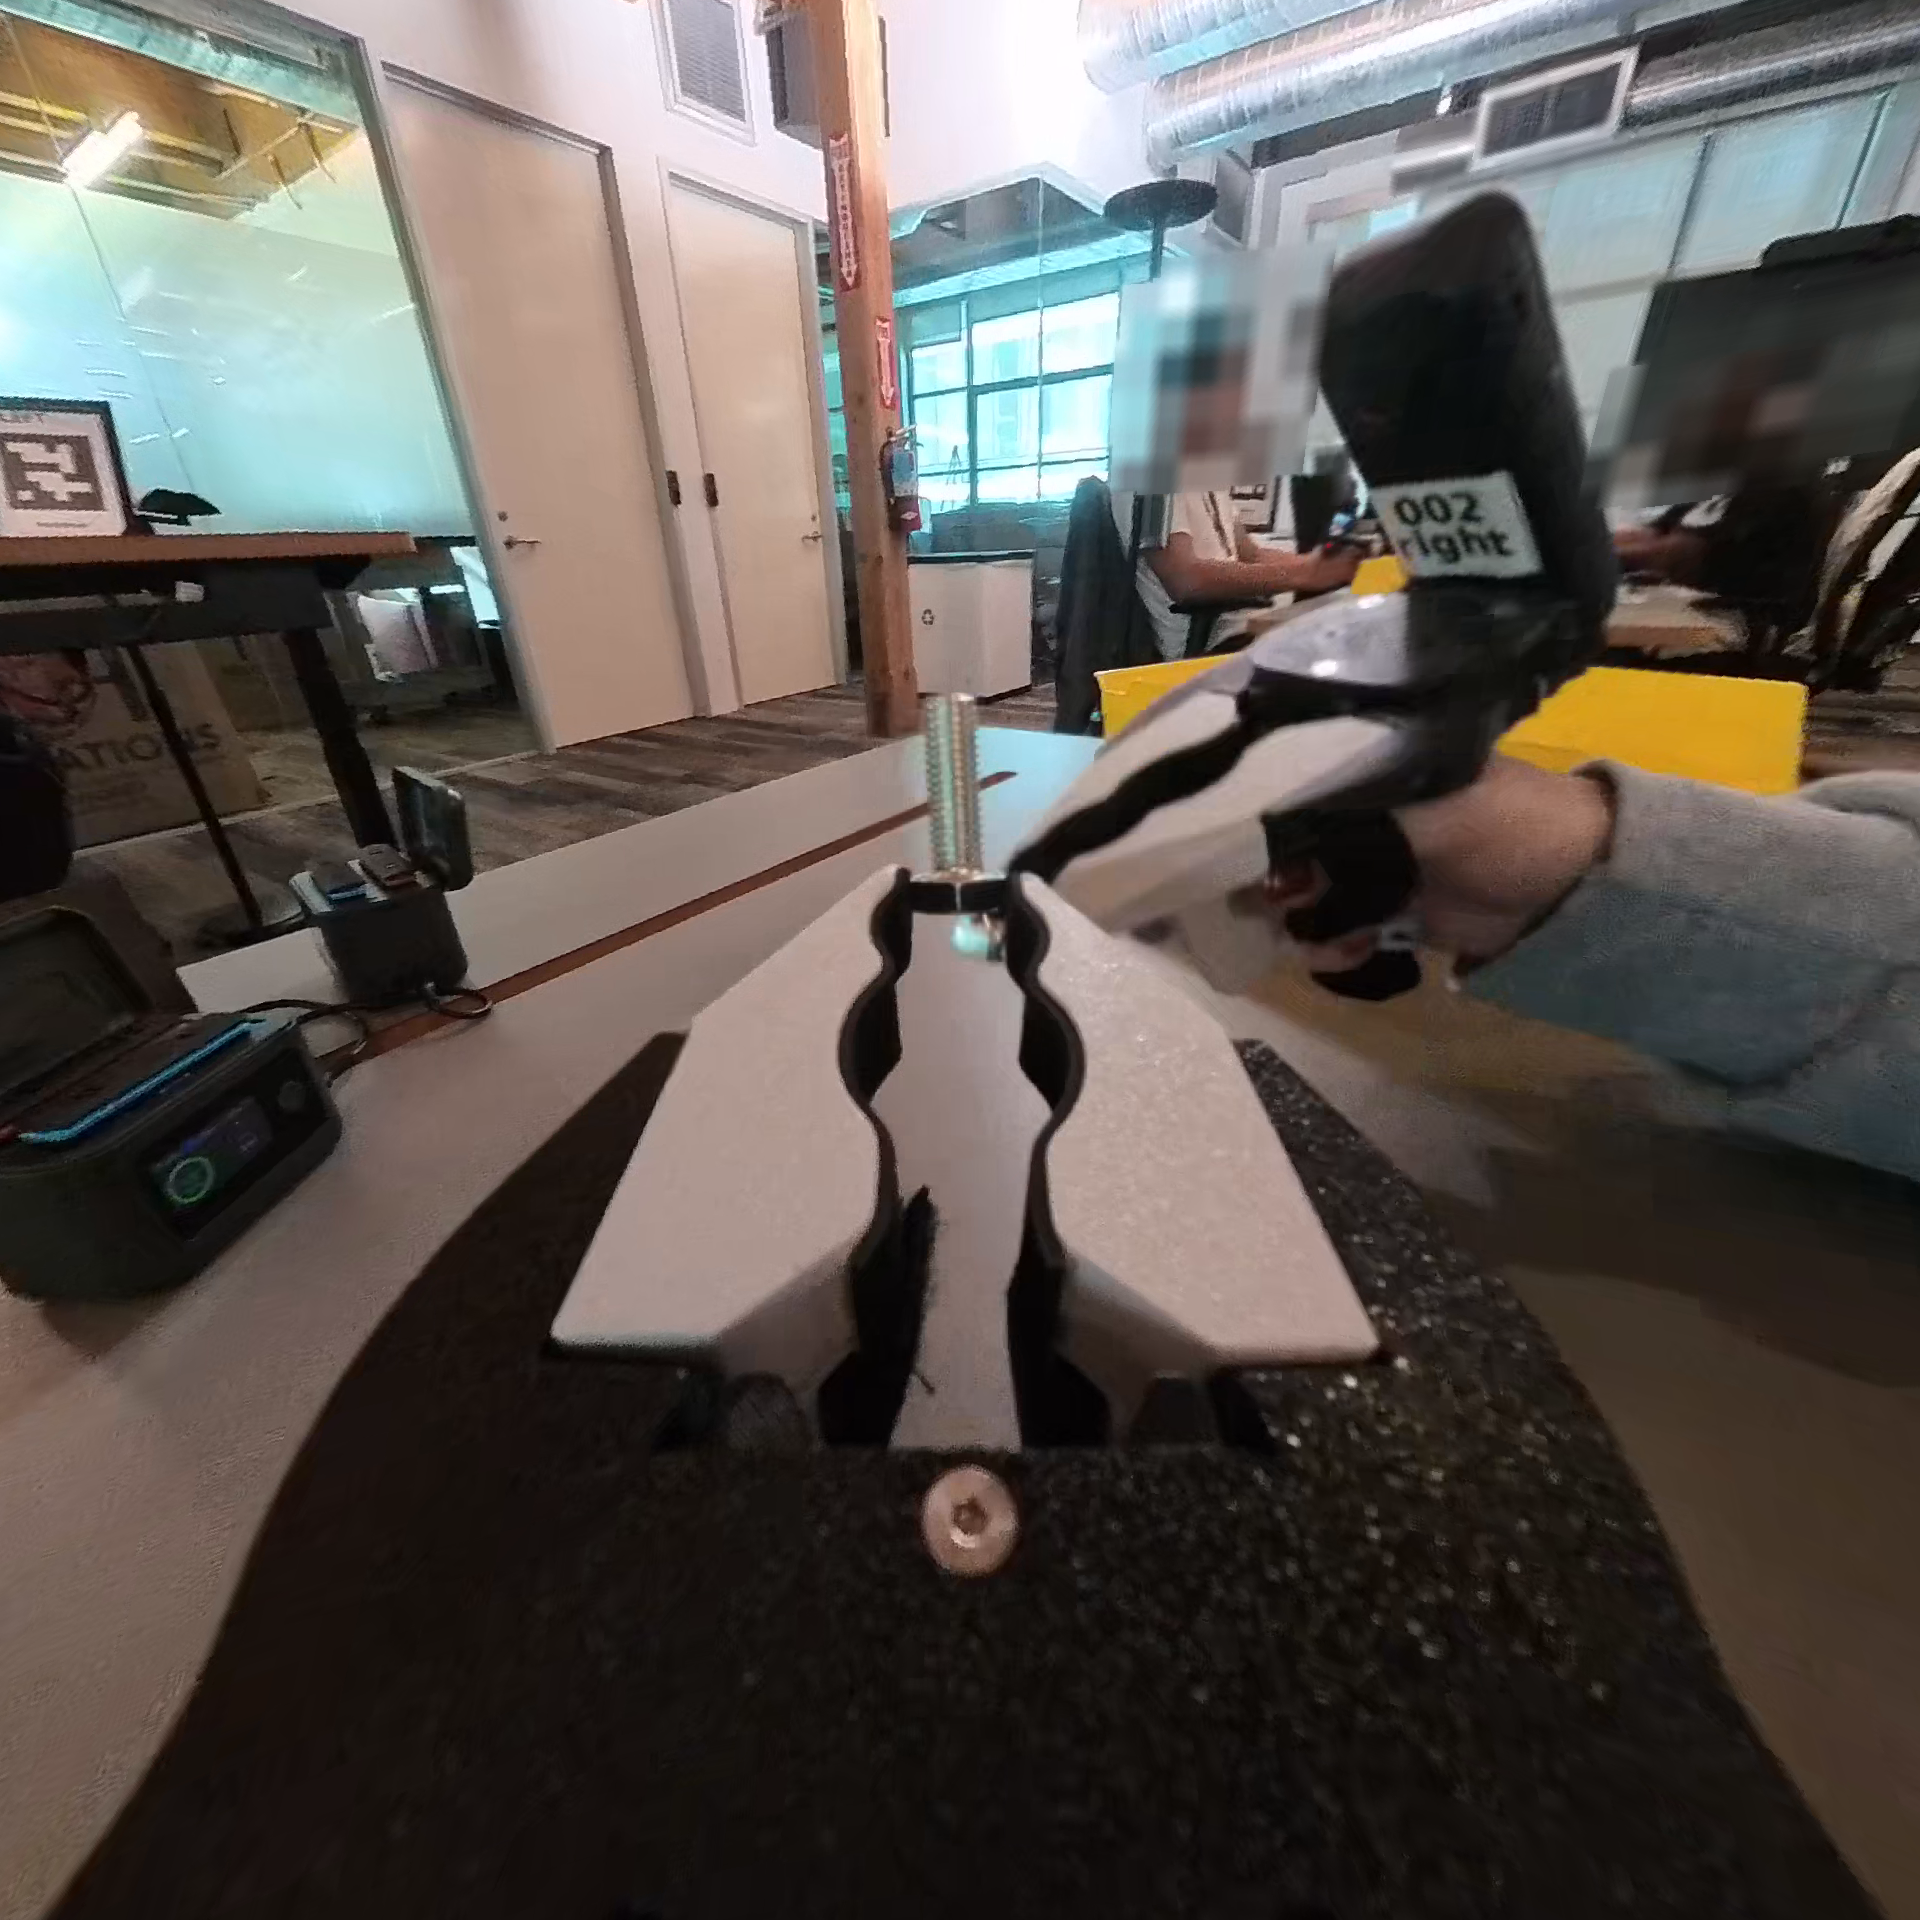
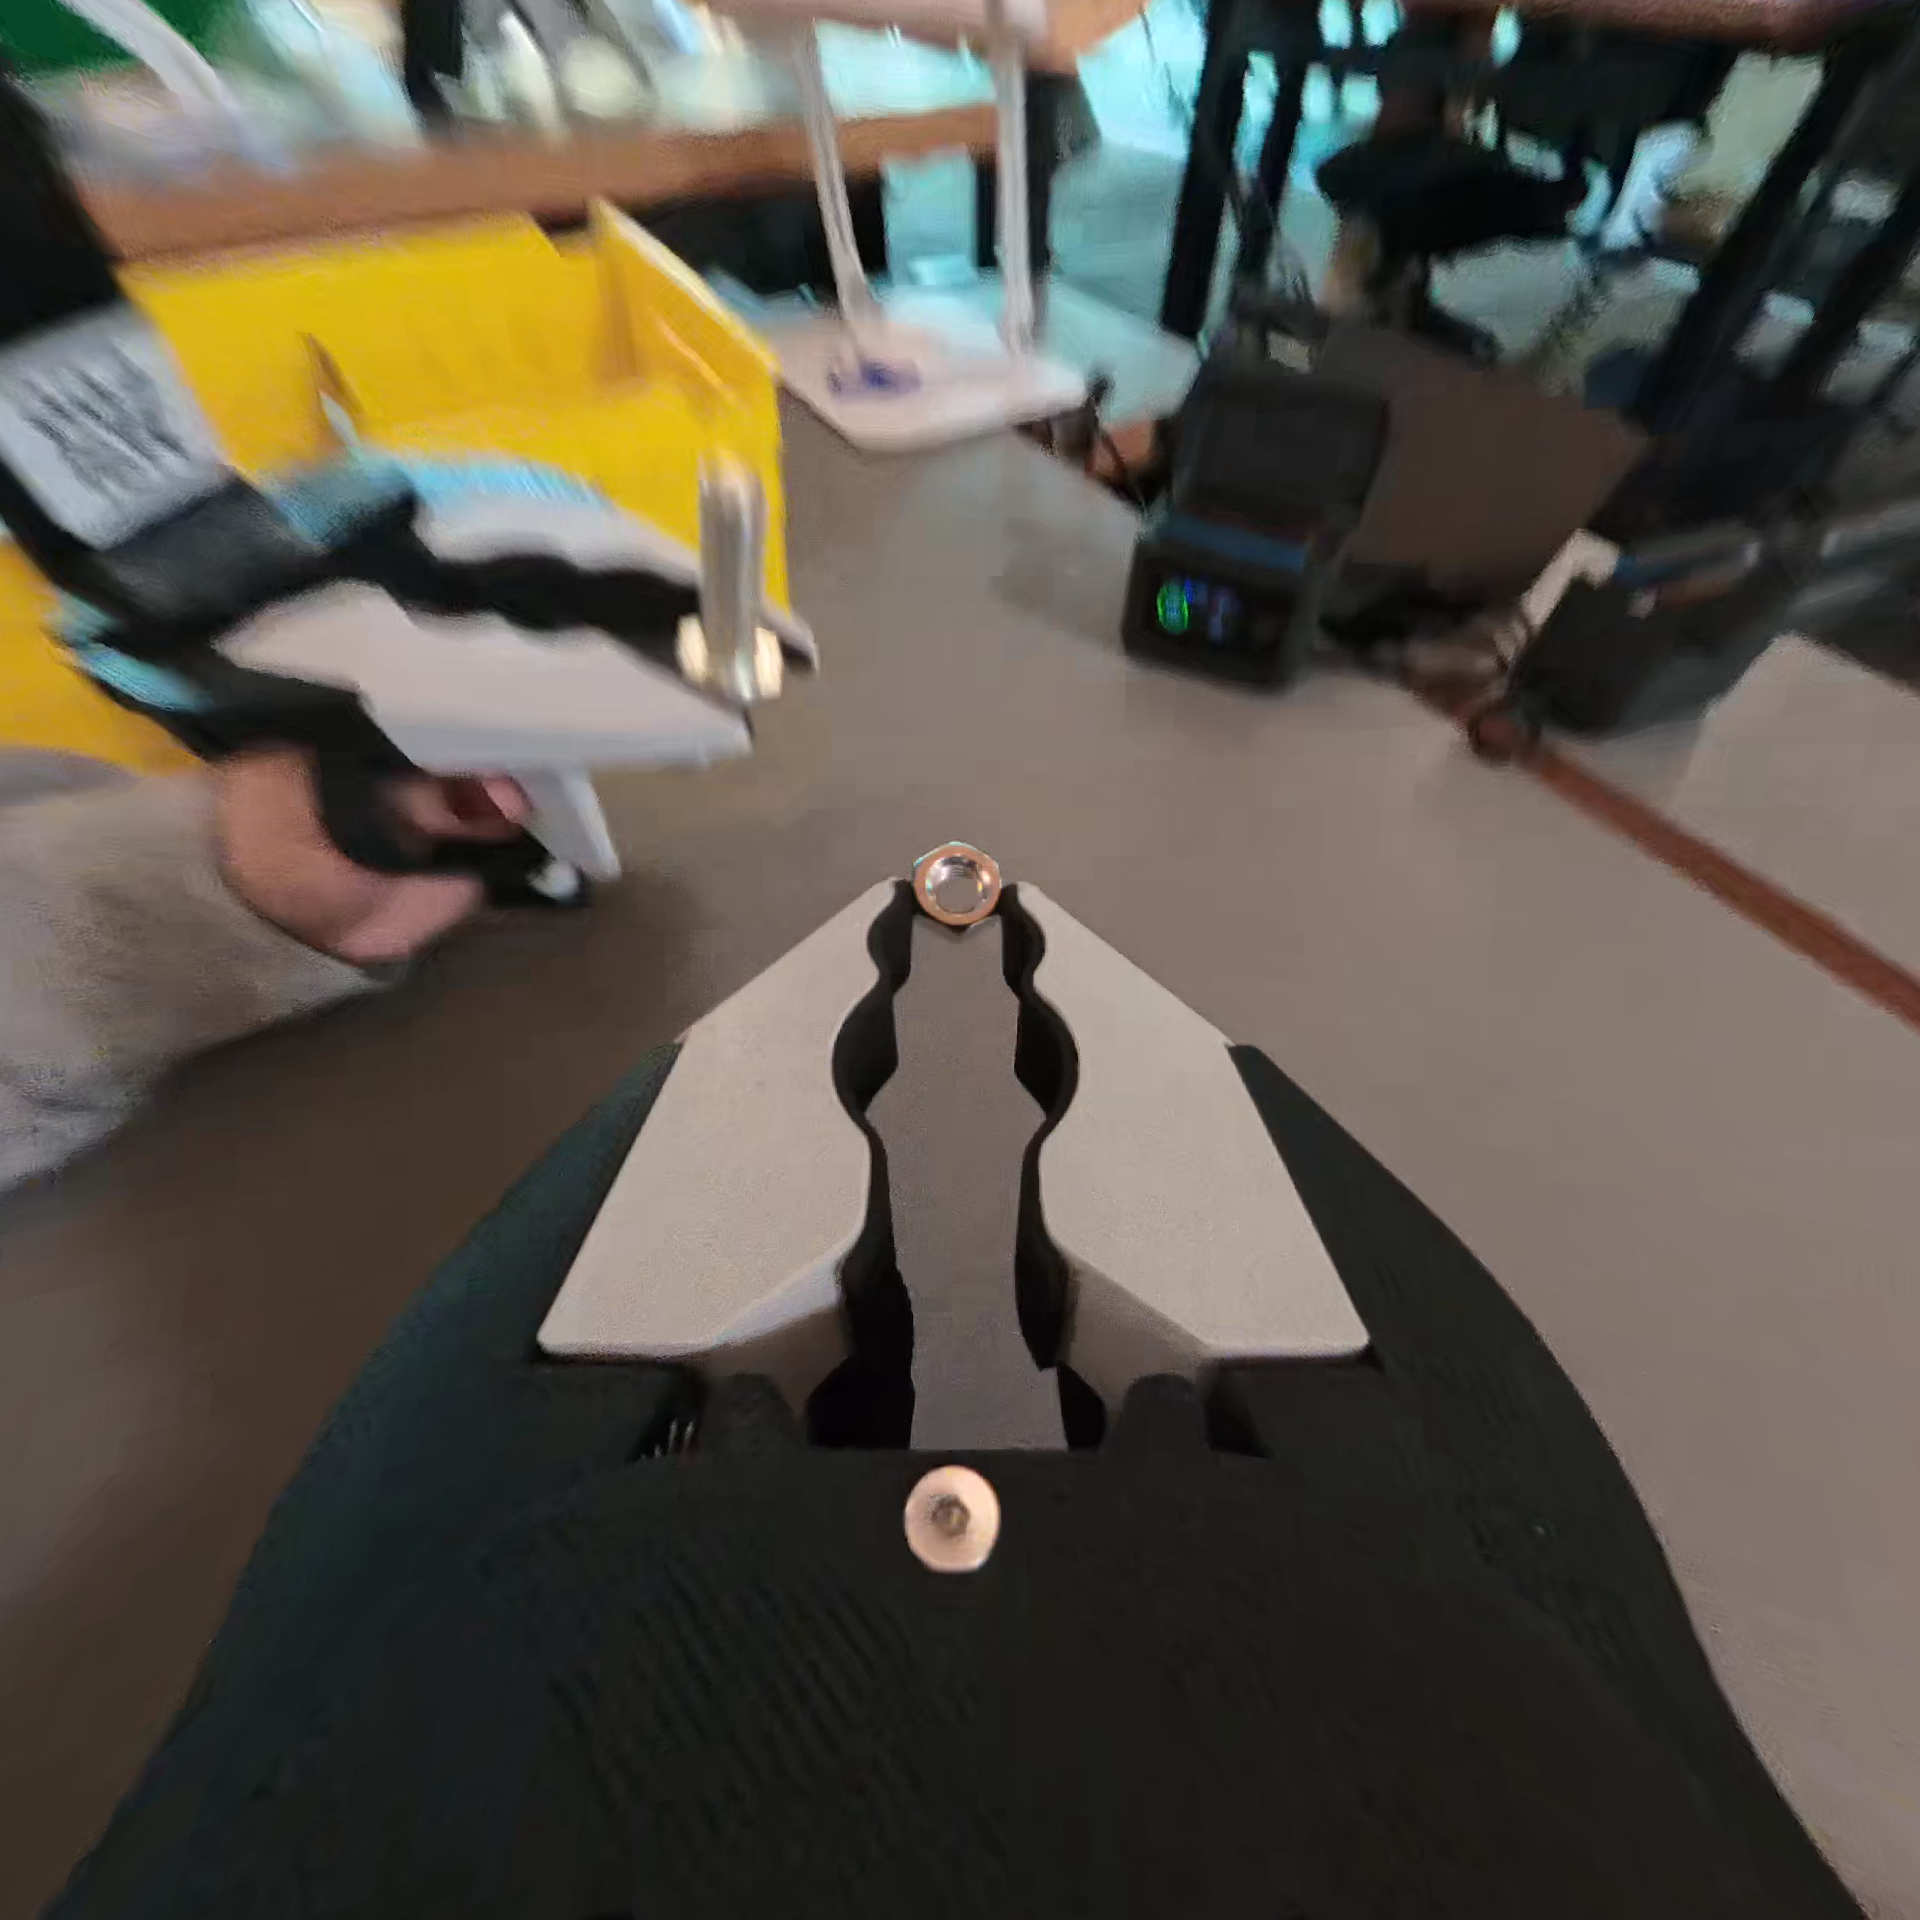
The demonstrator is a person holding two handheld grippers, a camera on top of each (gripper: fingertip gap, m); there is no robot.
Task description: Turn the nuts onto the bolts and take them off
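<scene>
My left gripper (image 1: pixel 956 896) jaws narrow, clamped on the head of an upright silver threaded steel bolt (image 1: pixel 954 795), my right gripper (image 2: pixel 956 902) tips pinching a small silver hexagonal steel nut (image 2: pixel 955 894), both above the grey worktop (image 2: pixel 1351 987), yellow plastic bin (image 2: pixel 499 343) at its far edge.

Pretty roomy around the middle of the desk (image 2: pixel 1195 935): bare grey top under both grippers. The left gripper (image 2: pixel 743 665) holds its bolt (image 2: pixel 727 582) upright, blocking the right gripper (image 2: pixel 956 896) on that side. The yellow bin (image 2: pixel 468 343) walls off the far edge, and the black charger boxes (image 2: pixel 1226 603) with cables crowd the edge by the brown strip.
</scene>
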